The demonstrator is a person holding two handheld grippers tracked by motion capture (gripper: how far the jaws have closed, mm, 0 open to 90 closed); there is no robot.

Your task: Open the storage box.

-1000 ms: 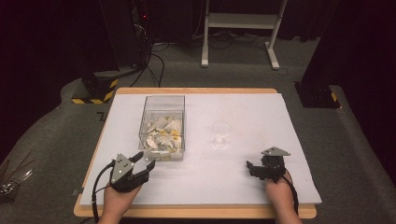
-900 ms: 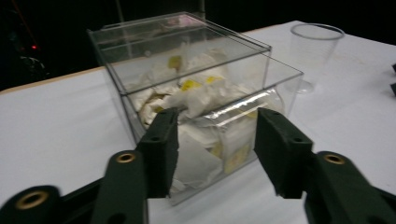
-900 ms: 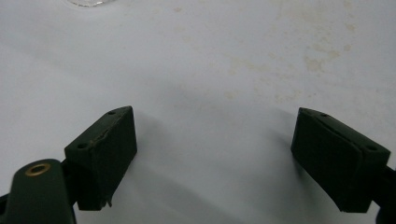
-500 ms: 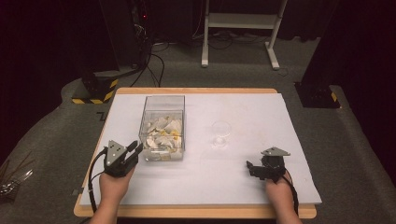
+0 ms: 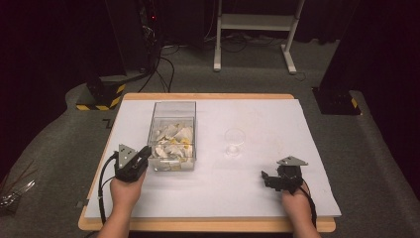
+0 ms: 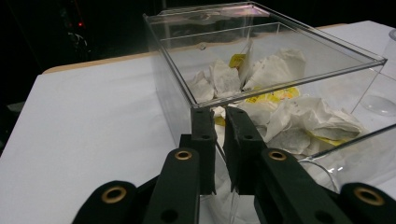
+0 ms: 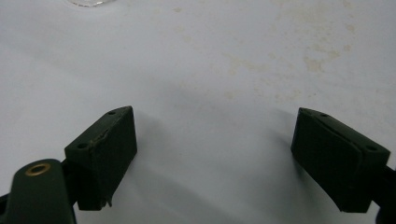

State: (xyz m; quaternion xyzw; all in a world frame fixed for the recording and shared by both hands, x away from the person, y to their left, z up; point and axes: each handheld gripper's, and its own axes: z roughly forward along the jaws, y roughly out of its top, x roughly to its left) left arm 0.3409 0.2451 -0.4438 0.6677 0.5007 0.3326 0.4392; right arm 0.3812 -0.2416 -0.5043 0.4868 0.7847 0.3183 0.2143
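Observation:
A clear plastic box [image 5: 173,107] of tea bags [image 5: 171,140] stands left of centre on the white-covered table [image 5: 277,119]. My left gripper [image 5: 145,151] is at the box's near left corner. Its jaws have just been closing and are shut on the box's wall, one jaw inside and one outside. In the left gripper view the left gripper [image 6: 219,114] pinches that wall below the rim of the box [image 6: 289,83], with the tea bags [image 6: 275,70] beyond. An empty clear glass [image 5: 234,143] stands right of the box. My right gripper [image 5: 265,177] rests open near the front right, and in its own view the right gripper [image 7: 224,140] has bare sheet between its jaws.
Beyond the table's far edge stand a white frame [image 5: 252,29] and dark equipment with cables. A yellow-and-black striped base [image 5: 101,101] sits at the back left corner. Some thin metal items [image 5: 12,191] lie on the floor at the left.
My left hand has moved away from the front edge to the box's near left corner, and its jaws have closed on the box's wall. The right hand has stayed put.

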